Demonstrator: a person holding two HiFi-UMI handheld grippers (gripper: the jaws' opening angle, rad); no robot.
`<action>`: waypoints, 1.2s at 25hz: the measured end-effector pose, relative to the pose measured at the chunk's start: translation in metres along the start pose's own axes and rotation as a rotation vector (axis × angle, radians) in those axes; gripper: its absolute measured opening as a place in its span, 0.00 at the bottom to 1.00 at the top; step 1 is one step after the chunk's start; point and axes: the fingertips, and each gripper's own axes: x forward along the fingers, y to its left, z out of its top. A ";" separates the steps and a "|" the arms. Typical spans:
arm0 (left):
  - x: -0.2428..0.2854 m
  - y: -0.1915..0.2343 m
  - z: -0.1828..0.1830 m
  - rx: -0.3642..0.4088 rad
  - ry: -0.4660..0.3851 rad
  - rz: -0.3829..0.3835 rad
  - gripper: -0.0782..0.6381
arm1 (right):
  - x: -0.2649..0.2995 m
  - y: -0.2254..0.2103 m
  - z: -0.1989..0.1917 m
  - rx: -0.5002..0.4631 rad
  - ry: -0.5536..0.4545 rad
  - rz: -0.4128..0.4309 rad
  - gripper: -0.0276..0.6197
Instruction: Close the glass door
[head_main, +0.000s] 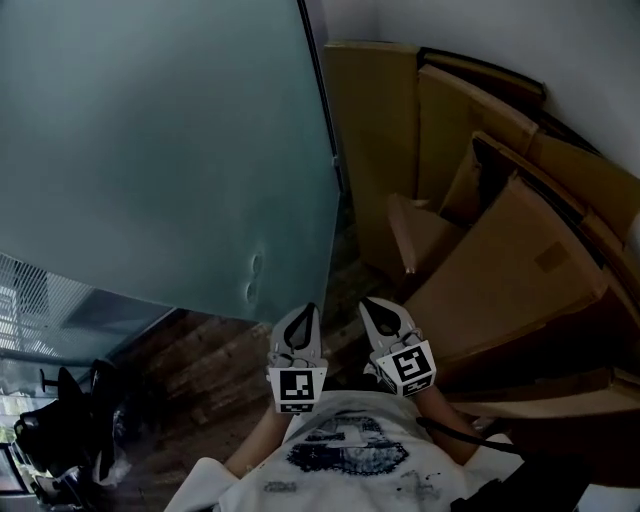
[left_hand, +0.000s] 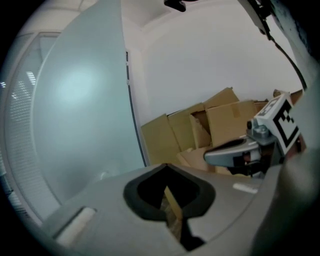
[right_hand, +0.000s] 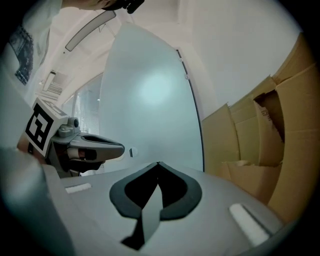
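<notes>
The frosted glass door (head_main: 160, 150) fills the upper left of the head view, and its dark free edge (head_main: 328, 130) runs down toward the floor. A small fitting (head_main: 252, 276) sits low on the pane near that edge. My left gripper (head_main: 309, 309) and right gripper (head_main: 367, 304) are side by side just below the door's lower corner, both shut with nothing between their jaws and apart from the glass. The left gripper view shows the door (left_hand: 80, 100) to the left of its closed tips (left_hand: 166, 165). The right gripper view has the door (right_hand: 150, 105) straight beyond its closed tips (right_hand: 158, 164).
Flattened and open cardboard boxes (head_main: 500, 260) lean in a stack against the white wall at the right, close to the door's edge. The floor (head_main: 220, 350) is dark wood. A dark chair or similar object (head_main: 60, 420) stands at the lower left behind clear glass.
</notes>
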 end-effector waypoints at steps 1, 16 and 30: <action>-0.004 0.005 -0.001 -0.005 0.000 0.021 0.11 | 0.006 0.006 0.000 -0.006 0.004 0.026 0.04; -0.086 0.085 -0.028 -0.083 0.014 0.281 0.11 | 0.065 0.110 0.007 -0.083 0.029 0.295 0.04; -0.145 0.138 -0.053 -0.121 0.022 0.388 0.11 | 0.083 0.170 0.016 -0.113 0.023 0.337 0.04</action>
